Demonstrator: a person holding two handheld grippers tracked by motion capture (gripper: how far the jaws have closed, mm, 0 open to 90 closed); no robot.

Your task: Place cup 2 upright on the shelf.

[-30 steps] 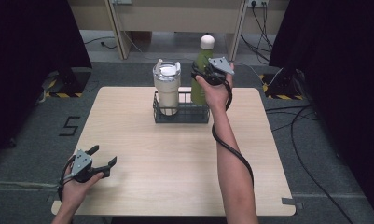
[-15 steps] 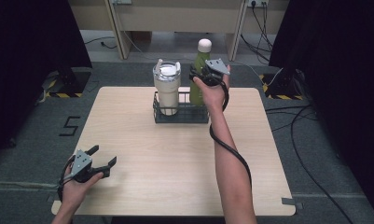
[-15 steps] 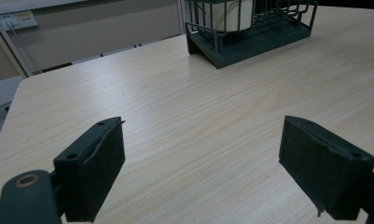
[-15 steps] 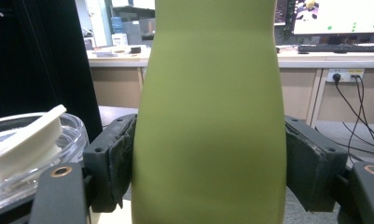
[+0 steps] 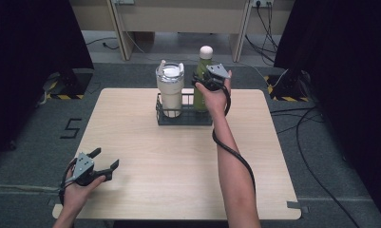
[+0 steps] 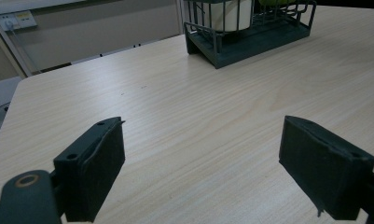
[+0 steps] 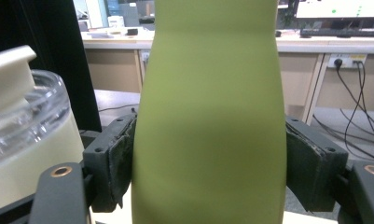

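Right tongs (image 7: pixel 208 163) pinched on the green bottle (image 5: pixel 203 85), in the right half of the wire rack (image 5: pixel 183 118), beside the cream tumbler (image 5: pixel 170 90). Left tongs (image 5: pixel 95 164) spread wide, holding nothing, well away from the rack at the near left of the tabletop (image 5: pixel 178 175). Best lowered straight and upright, kept off the tumbler, released only once seated on the rack floor. Against a second earlier: bottle sat lower, deeper into the rack; left tongs unmoved.
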